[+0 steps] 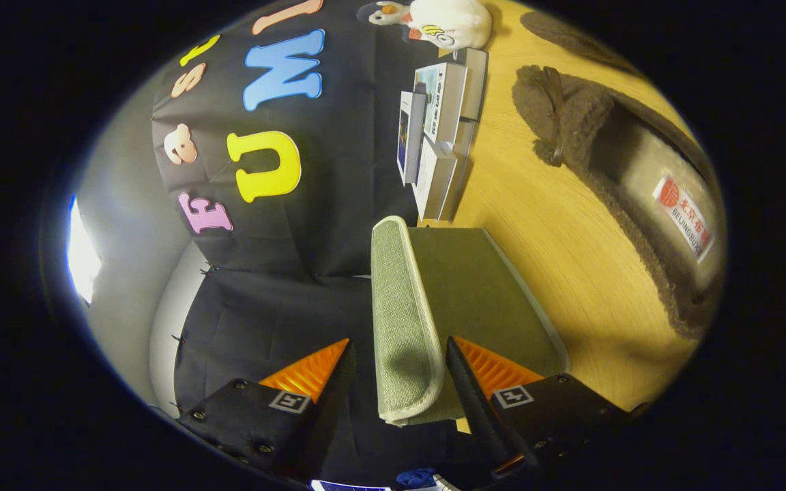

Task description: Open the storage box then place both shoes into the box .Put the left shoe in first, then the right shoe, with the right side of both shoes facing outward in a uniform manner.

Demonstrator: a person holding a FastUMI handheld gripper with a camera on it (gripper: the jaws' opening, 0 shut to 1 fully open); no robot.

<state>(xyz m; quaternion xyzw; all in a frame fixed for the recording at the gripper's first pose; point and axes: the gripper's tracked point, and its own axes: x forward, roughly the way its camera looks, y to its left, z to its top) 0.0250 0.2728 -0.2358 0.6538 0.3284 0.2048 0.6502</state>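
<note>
Lid between fingers of gripper, narrow gap, contact unclear; box opening underway. Shoe beyond, both shoes not yet boxed.

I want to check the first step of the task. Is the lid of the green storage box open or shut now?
Open: the lid stands lifted off the storage box, between the gripper fingers; whether they press it, cannot tell.

A staged recording booth: black cloth wall behind a wooden tabletop.
</note>
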